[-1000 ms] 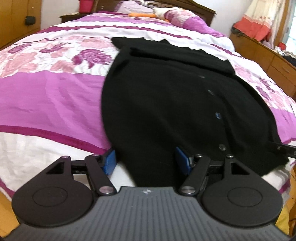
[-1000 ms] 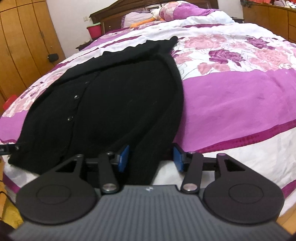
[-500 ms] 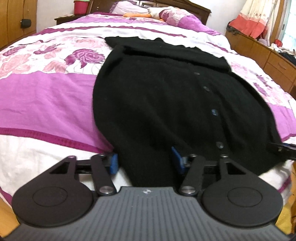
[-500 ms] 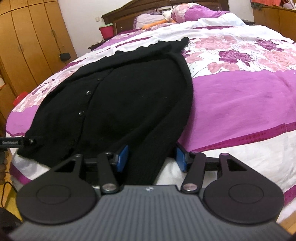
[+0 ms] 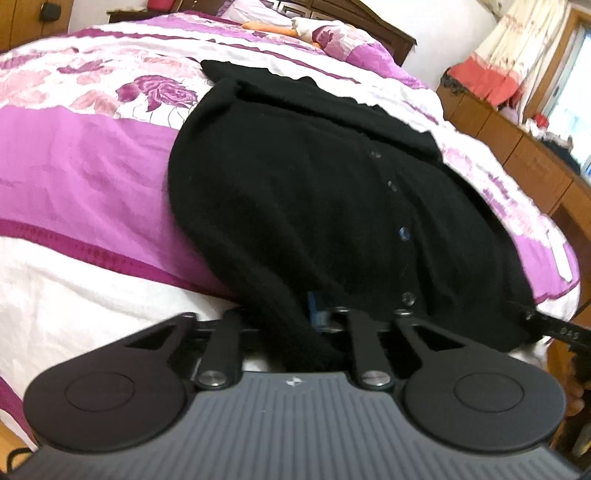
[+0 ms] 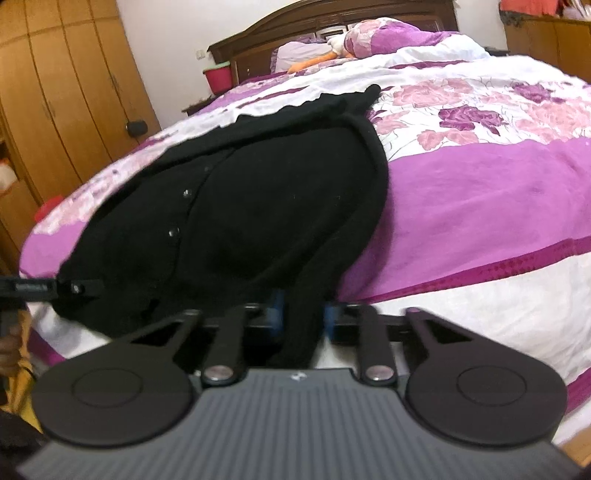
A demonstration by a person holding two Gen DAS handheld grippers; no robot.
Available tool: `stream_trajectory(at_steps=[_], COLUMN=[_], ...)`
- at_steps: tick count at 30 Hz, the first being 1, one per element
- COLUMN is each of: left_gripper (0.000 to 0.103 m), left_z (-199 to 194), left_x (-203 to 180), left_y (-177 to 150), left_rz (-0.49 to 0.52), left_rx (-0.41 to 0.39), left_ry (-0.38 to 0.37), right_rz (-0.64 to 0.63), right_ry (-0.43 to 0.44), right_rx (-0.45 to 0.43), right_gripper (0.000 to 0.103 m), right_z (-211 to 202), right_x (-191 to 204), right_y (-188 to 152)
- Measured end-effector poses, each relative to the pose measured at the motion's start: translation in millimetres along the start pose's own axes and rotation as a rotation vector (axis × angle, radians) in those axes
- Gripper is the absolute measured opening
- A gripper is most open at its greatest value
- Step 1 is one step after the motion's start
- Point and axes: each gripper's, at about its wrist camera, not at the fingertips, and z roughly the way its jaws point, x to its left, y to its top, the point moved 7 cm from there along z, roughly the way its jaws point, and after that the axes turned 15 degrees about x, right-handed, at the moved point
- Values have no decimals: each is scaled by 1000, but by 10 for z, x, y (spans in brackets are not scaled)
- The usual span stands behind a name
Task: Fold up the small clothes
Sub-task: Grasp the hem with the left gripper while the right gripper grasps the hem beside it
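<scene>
Black cardigan (image 5: pixel 314 206) lies on the bed (image 5: pixel 81 177); left tool (image 5: pixel 291 314) and right tool (image 6: pixel 301 310) each pinch its near hem, jaws closed on fabric.

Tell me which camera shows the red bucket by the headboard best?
The right wrist view: the red bucket stands whole beside the headboard. The left wrist view catches only a red sliver at its top edge.
</scene>
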Motion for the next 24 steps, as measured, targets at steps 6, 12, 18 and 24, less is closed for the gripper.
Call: stream_trajectory(at_steps=[6,12,18,24], left_gripper=[7,7,7,7], left_z=[-267,-515,-690,-845], left_x=[-109,-248,-220,-303], left_y=[126,300,634,1034], left_rz=[-26,-25,-53,-53], left_rx=[-78,-180,-264,-354], left_ry=[-100,-132,-123,-120], right_rz=[53,73,50,23], right_ry=[86,139,161,167], right_rx=[-68,-167,-248,-356], right_gripper=[11,10,10,10], right_z=[-149,-347,-467,-570], right_x=[12,62,127,229], right_y=[165,391,756,1167])
